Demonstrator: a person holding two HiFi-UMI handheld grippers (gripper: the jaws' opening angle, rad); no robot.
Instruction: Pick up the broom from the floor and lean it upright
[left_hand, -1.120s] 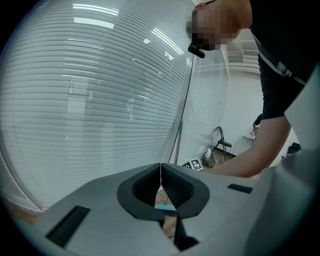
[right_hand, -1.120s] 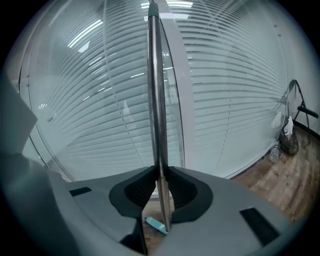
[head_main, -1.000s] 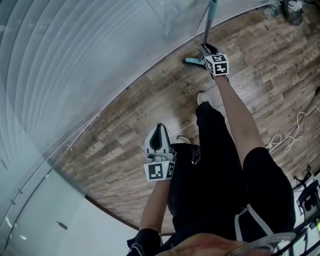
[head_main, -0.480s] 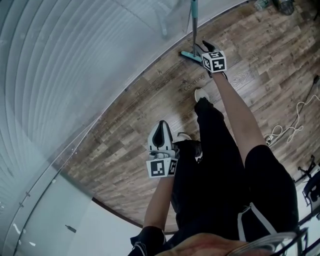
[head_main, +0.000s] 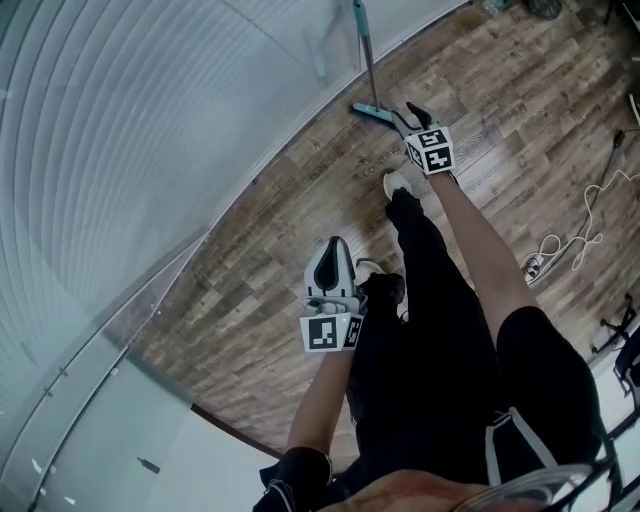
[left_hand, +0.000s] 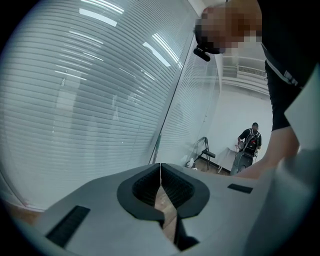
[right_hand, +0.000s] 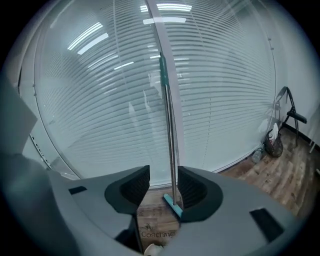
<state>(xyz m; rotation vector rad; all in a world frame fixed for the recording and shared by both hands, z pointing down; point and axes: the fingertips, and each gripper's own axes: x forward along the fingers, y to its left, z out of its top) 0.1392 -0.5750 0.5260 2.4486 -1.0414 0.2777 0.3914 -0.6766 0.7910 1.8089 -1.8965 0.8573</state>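
Since a second ago: the right gripper (head_main: 408, 112) has come away from the broom (head_main: 368, 75) and its jaws have just been opening; the left gripper (head_main: 331, 250) has lifted a little beside the person's leg. The ribbed glass wall (head_main: 150, 120) now carries the load. The broom stands nearly upright against it, its head on the wood floor (head_main: 300, 230) at the foot of the wall. Judgement: the lean is done and the hand is clearing so as not to knock it. In the right gripper view the right gripper (right_hand: 164, 185) stands wide open with nothing between the pads. The handle (right_hand: 170, 140) shows through the gap but stands farther off, untouched. In the left gripper view the left gripper (left_hand: 160, 175) has its jaws together on nothing, probably idle because one hand was enough. Broom: thin pale metal shaft, teal sleeve high up, narrow flat teal head set askew to the wall. The contact with the glass is too small to make out.
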